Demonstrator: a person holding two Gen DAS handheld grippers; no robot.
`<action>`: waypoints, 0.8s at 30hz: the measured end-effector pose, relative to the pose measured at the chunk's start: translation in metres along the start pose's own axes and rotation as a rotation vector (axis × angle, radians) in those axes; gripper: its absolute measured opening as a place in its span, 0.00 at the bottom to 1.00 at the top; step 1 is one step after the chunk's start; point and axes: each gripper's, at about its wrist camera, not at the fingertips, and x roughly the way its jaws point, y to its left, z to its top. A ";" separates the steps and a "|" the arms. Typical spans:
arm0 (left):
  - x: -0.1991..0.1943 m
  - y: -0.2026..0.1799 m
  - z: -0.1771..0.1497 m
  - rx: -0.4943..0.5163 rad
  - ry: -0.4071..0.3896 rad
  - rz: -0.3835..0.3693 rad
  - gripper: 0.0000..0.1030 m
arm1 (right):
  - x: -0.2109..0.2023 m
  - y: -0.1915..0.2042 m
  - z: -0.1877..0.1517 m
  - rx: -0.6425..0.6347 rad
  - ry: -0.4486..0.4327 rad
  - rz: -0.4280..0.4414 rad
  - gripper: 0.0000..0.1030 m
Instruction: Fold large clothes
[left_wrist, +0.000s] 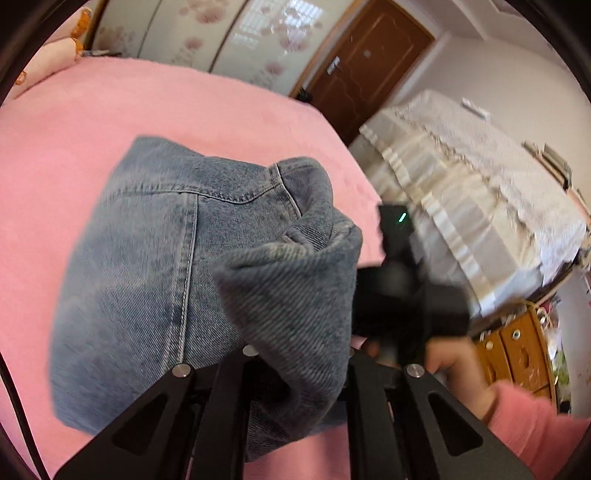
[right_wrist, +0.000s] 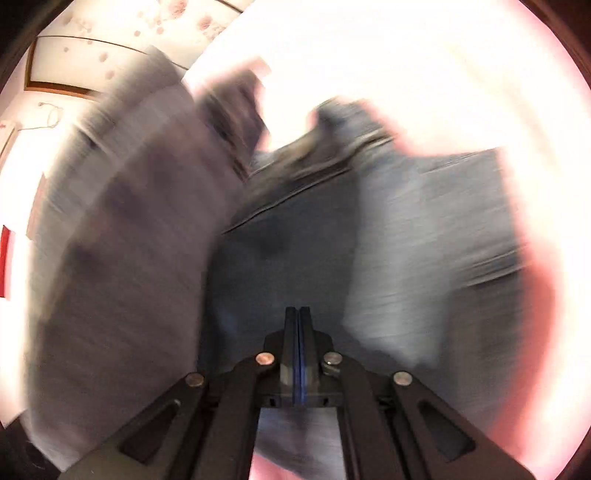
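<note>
Faded blue denim: the jeans (left_wrist: 159, 266) lie on the pink bedspread (left_wrist: 74, 122), folded into a compact block with pale double stitching running down one seam and across a yoke line. A thick fold of the same cloth rises from the block and drapes straight over my left gripper (left_wrist: 295, 373); the fingertips are buried under it, so I cannot tell from this view whether they are closed on the denim or merely covered. Diagonal twill weave is clear on the raised fold, and the edge nearest the lens is soft with motion. To the right in the left wrist view, the dark body of my right gripper (left_wrist: 406, 295) sits just beside the lifted fold, held by my hand (left_wrist: 454, 365) in a pink sleeve (left_wrist: 535, 424). In the right wrist view, heavily blurred, my right gripper's two fingers are pressed flat together with only a thin blue strip between them, nothing pinched, tips pointing at the denim (right_wrist: 424, 229) spread ahead.
</note>
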 end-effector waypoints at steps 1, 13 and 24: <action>0.007 -0.005 -0.004 0.008 0.015 0.006 0.07 | -0.007 -0.012 0.003 0.004 -0.003 -0.019 0.00; 0.075 -0.071 -0.065 0.304 0.088 0.265 0.07 | -0.093 -0.078 0.001 0.091 -0.104 -0.115 0.00; 0.071 -0.101 -0.070 0.398 0.256 0.257 0.32 | -0.109 -0.035 -0.015 -0.051 -0.082 -0.152 0.00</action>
